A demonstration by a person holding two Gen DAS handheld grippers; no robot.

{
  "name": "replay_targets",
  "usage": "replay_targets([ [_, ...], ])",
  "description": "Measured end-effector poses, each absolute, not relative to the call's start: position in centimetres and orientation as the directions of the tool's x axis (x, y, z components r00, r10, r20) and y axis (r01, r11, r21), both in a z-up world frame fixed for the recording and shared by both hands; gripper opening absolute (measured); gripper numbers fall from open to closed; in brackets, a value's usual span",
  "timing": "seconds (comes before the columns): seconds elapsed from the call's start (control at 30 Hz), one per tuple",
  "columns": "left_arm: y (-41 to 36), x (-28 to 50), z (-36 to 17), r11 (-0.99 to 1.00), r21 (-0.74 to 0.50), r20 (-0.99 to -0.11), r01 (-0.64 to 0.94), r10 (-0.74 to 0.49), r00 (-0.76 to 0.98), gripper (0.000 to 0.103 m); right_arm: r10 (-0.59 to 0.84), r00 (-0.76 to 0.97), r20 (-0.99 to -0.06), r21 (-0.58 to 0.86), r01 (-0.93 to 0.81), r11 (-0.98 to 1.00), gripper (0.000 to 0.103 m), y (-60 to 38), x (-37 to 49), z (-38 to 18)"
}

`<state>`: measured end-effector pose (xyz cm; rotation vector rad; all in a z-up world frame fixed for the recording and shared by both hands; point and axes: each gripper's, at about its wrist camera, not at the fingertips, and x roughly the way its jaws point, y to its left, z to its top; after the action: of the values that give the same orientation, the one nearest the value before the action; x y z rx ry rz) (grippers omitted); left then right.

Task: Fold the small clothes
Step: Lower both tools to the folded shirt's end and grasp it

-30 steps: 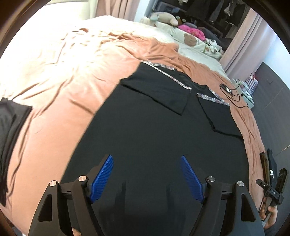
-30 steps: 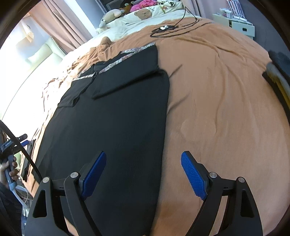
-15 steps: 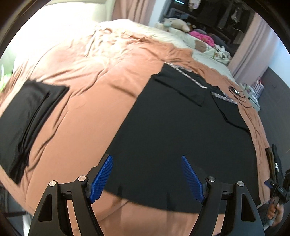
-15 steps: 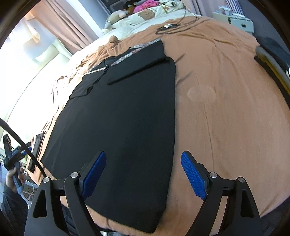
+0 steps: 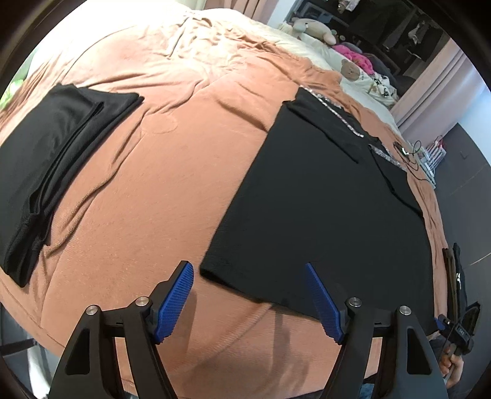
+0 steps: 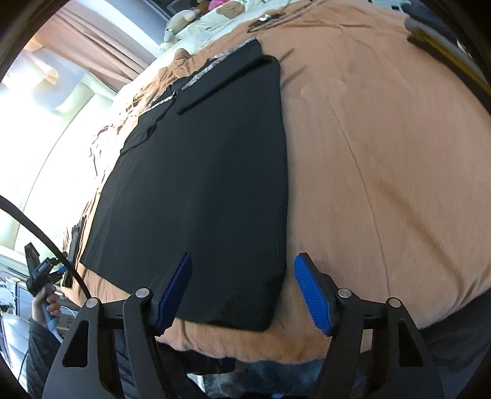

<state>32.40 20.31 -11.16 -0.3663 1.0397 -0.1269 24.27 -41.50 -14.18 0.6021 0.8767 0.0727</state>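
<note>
Both grippers now nearer black garment [image 5: 322,221] hem.

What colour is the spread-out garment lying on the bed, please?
The spread-out garment is black, with patterned silvery trim; clearest in the right wrist view.

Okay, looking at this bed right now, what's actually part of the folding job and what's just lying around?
Part of the job:
- black garment, spread flat, sleeves folded in
- folded black pile
- left gripper, jaws closing at the near hem corner
- right gripper, jaws closing at the other near corner

Just lying about:
- plush toys
- cable
- orange bedspread
</note>
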Motion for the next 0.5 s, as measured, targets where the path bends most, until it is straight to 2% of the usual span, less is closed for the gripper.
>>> replay_targets([
  [0.17,21.4,33.5,-13.3,0.923,-0.365,-0.839,-0.12,-0.27,0.472,0.06,0.325,0.657,-0.681,0.574,0.203,0.793,0.062,-42.2,23.5,-15.3],
  [0.3,22.3,33.8,-14.9,0.903,-0.404,-0.842,-0.148,-0.303,0.446,0.058,0.365,0.661,-0.656,0.636,0.222,0.739,0.059,-43.2,22.8,-16.0],
  [0.5,24.2,33.5,-15.6,0.83,-0.526,-0.793,-0.185,-0.4,0.459,0.058,0.476,0.656,-0.586,0.741,0.194,0.643,0.059,-43.8,21.8,-17.5],
])
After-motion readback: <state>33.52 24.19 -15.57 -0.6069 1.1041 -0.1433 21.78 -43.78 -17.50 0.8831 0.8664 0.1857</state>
